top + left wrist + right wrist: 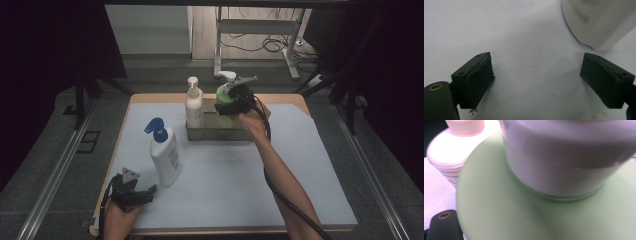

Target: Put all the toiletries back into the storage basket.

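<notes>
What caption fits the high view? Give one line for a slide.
Right gripper holds a green pump bottle over the metal tray; left gripper rests open beside a blue-capped bottle.

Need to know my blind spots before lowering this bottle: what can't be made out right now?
- Right gripper jaws: high view, hidden by its own body; right gripper view, green pump bottle blocks them.
- Metal tray floor: high view, hidden behind its wall.
- Blue-capped lotion bottle label: too small.

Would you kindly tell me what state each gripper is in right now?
Left gripper: open, holding nothing, above the white table cover.
Right gripper: shut on the green pump bottle.
</notes>
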The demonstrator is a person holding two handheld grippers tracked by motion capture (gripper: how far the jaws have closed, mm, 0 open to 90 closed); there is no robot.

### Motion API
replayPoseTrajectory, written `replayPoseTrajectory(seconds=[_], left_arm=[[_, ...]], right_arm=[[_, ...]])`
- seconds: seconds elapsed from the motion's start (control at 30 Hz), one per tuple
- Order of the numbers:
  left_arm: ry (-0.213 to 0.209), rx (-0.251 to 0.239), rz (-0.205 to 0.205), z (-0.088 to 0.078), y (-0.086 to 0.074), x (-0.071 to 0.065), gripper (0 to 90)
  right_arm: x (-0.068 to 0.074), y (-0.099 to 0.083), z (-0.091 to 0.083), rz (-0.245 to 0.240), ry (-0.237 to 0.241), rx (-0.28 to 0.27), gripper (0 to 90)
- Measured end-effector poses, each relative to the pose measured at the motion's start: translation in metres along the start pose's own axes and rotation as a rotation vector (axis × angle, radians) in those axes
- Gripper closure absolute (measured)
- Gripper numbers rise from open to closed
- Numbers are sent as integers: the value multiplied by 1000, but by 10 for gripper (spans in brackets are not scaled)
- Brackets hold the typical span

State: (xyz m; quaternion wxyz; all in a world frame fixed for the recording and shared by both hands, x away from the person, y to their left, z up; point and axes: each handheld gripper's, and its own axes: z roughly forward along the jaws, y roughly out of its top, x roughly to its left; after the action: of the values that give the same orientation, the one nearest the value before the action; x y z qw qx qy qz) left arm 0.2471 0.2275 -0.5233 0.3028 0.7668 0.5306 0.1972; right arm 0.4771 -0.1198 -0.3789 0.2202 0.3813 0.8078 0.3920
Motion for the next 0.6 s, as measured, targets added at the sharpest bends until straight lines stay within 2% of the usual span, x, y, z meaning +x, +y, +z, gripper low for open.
replayPoseTrajectory(seconds=[0.6], left_arm=[[0,0,0,0,0,0,111]], right_arm=[[-1,-15,14,8,5,42,121]])
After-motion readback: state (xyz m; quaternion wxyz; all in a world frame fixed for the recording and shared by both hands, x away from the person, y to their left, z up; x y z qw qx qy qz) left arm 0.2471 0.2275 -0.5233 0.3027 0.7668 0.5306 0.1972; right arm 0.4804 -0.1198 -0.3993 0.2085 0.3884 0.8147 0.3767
